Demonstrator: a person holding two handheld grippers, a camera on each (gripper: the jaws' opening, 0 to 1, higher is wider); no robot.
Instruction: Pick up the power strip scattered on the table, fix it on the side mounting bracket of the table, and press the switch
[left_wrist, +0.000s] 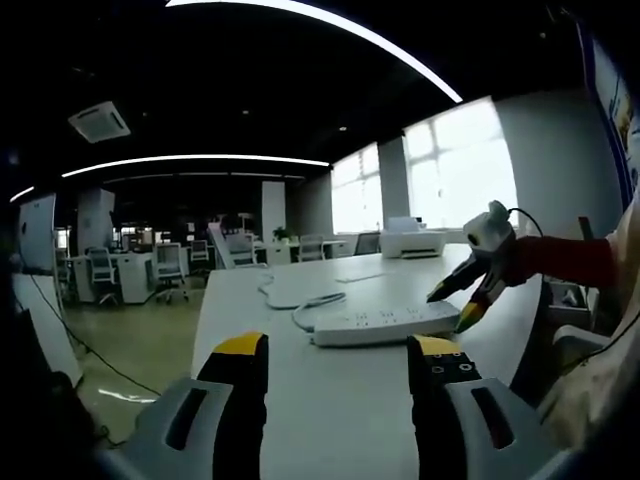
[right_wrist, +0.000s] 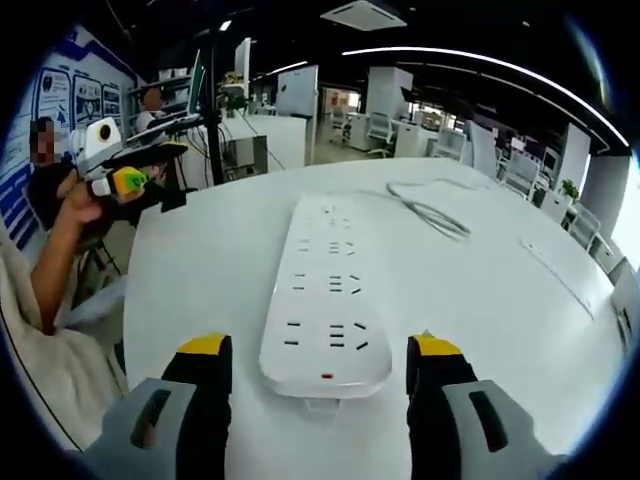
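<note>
right gripper jaws spread, straddling power strip

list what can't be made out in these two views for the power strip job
- Side mounting bracket: the table edges show none; its sides are out of sight.
- Power strip switch: near end in right gripper view has a tiny red mark, too small to read.
- Cable far end: in left gripper view it trails off, plug too small to find.

strip near end: switch too small to read, tiny red mark only | cable far end lost among far desks | right gripper tips overlap strip end, contact unclear | socket labels illegible
</note>
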